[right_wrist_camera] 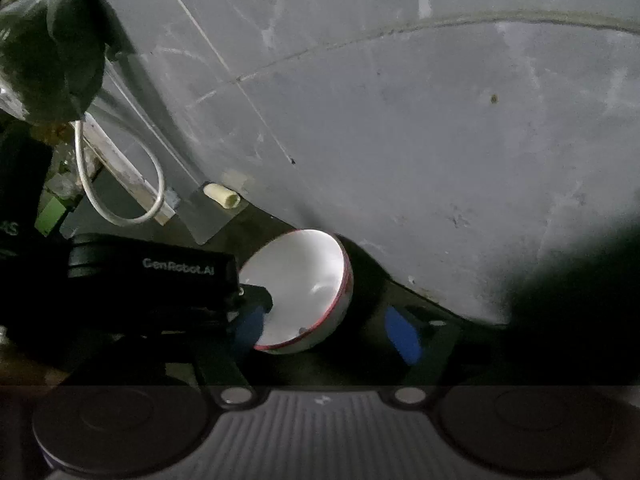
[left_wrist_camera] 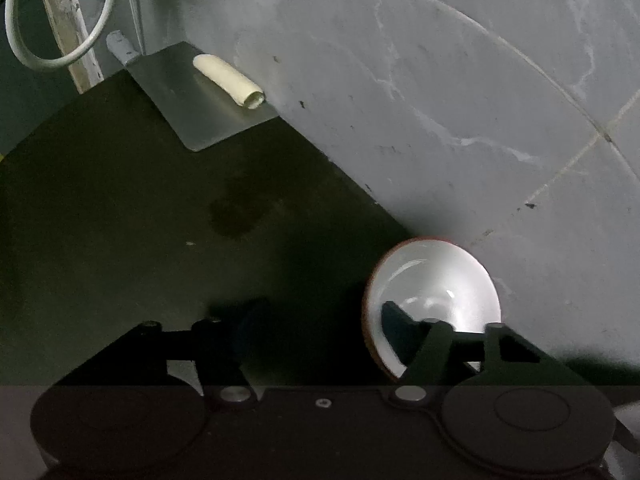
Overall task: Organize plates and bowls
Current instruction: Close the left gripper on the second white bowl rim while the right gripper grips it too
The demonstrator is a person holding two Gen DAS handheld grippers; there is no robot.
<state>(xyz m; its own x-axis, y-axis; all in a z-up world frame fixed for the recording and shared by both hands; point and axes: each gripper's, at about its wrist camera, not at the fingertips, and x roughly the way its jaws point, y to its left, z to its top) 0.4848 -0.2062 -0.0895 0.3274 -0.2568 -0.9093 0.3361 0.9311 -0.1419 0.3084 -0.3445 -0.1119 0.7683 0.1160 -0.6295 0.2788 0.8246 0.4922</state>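
One white bowl (right_wrist_camera: 298, 288) tipped on its side against the grey wall (right_wrist_camera: 400, 120) — left gripper (left_wrist_camera: 316, 328) spread wide, one finger (left_wrist_camera: 400, 332) inside the bowl, right gripper (right_wrist_camera: 328, 332) spread beside it — one cream tube (left_wrist_camera: 229, 79) farther along the wall.

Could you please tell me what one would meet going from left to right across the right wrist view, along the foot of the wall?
Dark plastic bag → looped white cable → cream tube on a metal sheet → red-rimmed white bowl → blue pad of the right claw's finger.
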